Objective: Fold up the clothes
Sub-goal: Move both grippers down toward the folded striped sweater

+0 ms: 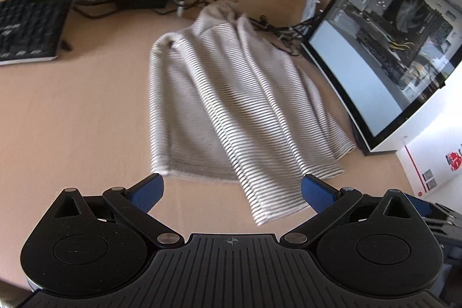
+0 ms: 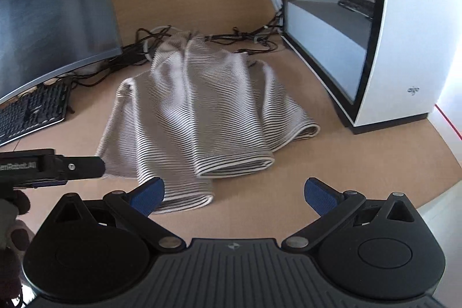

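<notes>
Striped sweater (image 1: pixel 231 106) mid-desk, sleeves folded in, cuffs toward near edge. Both tongs, left gripper (image 1: pixel 232 194) and right gripper (image 2: pixel 234 197), wide, empty. Careful: cable tangle (image 2: pixel 245 38) touches collar at far edge, snags if you drag; loose sleeves may slide open.

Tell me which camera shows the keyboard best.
The left wrist view: the keyboard sits larger there, key rows visible, though cut at the frame edge. The right wrist view shows the keyboard smaller, under the monitor.

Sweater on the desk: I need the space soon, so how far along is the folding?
Done: both sleeves of the sweater lie folded in over the body. In hand: nothing; left gripper and right gripper have open, empty jaws. Left: folding the body up.
</notes>
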A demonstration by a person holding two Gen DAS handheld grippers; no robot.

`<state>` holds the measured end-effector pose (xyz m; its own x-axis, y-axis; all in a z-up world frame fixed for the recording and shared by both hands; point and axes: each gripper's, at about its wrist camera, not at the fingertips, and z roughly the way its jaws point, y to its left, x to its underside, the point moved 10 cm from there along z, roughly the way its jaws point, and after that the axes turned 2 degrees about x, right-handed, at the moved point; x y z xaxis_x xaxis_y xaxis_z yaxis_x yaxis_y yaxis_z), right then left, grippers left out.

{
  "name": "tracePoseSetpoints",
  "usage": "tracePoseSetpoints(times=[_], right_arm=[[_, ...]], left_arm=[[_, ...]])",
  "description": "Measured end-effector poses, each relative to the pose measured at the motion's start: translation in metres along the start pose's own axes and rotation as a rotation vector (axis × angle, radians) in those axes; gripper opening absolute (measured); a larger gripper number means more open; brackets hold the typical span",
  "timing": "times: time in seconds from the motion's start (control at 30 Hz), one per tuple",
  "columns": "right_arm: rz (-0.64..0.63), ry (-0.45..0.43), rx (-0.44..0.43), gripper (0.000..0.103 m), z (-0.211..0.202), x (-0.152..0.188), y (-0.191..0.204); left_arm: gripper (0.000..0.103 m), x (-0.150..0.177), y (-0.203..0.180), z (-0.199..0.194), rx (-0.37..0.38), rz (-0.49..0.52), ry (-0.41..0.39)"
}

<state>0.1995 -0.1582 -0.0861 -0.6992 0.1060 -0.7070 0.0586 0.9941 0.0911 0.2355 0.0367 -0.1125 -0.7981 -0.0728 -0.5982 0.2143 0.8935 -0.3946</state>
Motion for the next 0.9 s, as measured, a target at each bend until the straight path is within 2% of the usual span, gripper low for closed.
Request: tracePoseSetpoints(times=[0.33,0.4,0.57,0.9], right_arm=[[-0.001,-0.001,-0.095,0.103,0.06,-0.052,-0.011],[-0.015,0.001,-0.125,0.103,0.074,-0.064,-0.008],[-0.055,0.008,-0.203,0.103,0.11,-0.094,0.001],[-0.084,0.09,-0.223,0.103,0.173,-0.105,-0.003]], left_arm=[[0.103,-0.034,0.011,0.034,-0.078,-0.084,0.012],[0.103,-0.042,0.011,0.042,-0.073,-0.094,0.014],[0.103,-0.054,0.022,0.071,-0.122,-0.164,0.033],[0.103,-0.055,0.028,0.096,-0.16,-0.192,0.057]])
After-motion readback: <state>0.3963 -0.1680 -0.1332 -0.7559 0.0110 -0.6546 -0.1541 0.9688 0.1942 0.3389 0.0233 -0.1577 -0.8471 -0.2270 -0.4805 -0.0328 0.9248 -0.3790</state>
